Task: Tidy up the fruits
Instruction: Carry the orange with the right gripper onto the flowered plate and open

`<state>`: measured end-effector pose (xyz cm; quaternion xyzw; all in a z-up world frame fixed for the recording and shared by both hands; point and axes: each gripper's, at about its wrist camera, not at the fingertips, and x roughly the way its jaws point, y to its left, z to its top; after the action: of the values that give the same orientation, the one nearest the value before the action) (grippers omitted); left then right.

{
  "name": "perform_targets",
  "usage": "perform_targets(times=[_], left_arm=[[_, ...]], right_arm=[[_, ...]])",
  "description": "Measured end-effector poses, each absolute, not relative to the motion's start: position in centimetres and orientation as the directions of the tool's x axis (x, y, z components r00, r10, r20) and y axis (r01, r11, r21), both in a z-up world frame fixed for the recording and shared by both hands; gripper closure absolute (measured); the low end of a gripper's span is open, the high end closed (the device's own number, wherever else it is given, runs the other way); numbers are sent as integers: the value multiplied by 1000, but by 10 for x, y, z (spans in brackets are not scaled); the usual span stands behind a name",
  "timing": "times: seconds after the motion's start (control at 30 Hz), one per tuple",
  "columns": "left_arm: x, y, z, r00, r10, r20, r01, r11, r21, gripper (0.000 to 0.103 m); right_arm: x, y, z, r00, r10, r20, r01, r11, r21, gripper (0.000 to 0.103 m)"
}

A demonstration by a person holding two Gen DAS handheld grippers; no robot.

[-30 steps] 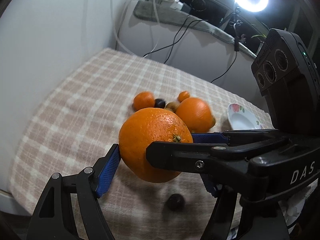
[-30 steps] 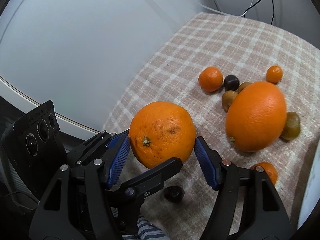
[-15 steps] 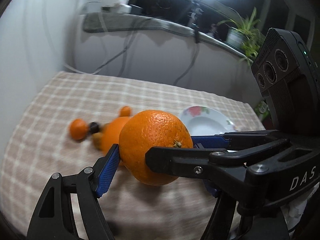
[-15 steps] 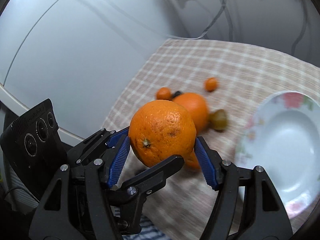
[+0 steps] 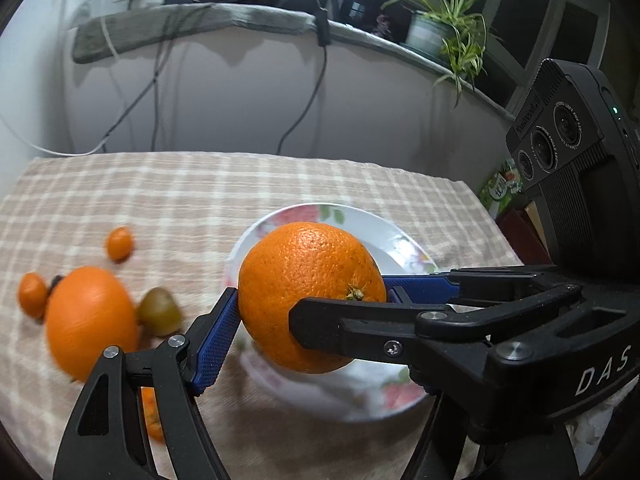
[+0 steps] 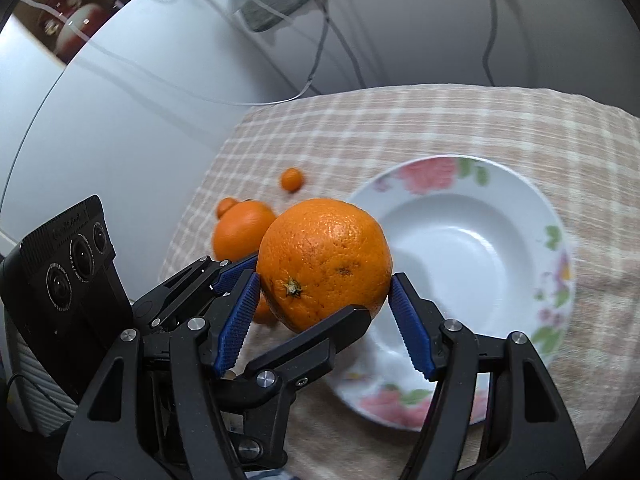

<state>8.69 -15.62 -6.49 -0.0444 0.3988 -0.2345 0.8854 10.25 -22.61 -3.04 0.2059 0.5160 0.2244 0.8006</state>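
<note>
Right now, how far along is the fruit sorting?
Nothing looks done: the plate is empty. In hand: the orange, clamped by both the left gripper and the right gripper, hangs over the plate's edge. Left: a second large orange, a kiwi and small mandarins lie on the checked cloth.

Orange [image 5: 308, 292] now over the plate [image 5: 404, 248].

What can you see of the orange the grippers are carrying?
The held orange is round, bright orange, with pebbled rind, a few small dark blemishes and a dry green-brown stem end turned toward the cameras. It hangs in the air above the near rim of the floral plate, touching neither plate nor cloth. Both the left gripper and the right gripper clamp it, blue ribbed pads pressed on its sides.
</note>
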Motion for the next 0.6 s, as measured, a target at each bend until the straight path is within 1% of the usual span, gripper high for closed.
perform_targets(times=[0.4,0.6], left_arm=[[105,-188,-85,501,-467,-728,399,872,-284,29],[105,-188,-84,484,-478,-733,410,864,-293,28]], right_arm=[[111,-260,-60,354,547,-759,-63,823,564,33],[108,-262,-60,358,548,-756,-58,821,568,33]])
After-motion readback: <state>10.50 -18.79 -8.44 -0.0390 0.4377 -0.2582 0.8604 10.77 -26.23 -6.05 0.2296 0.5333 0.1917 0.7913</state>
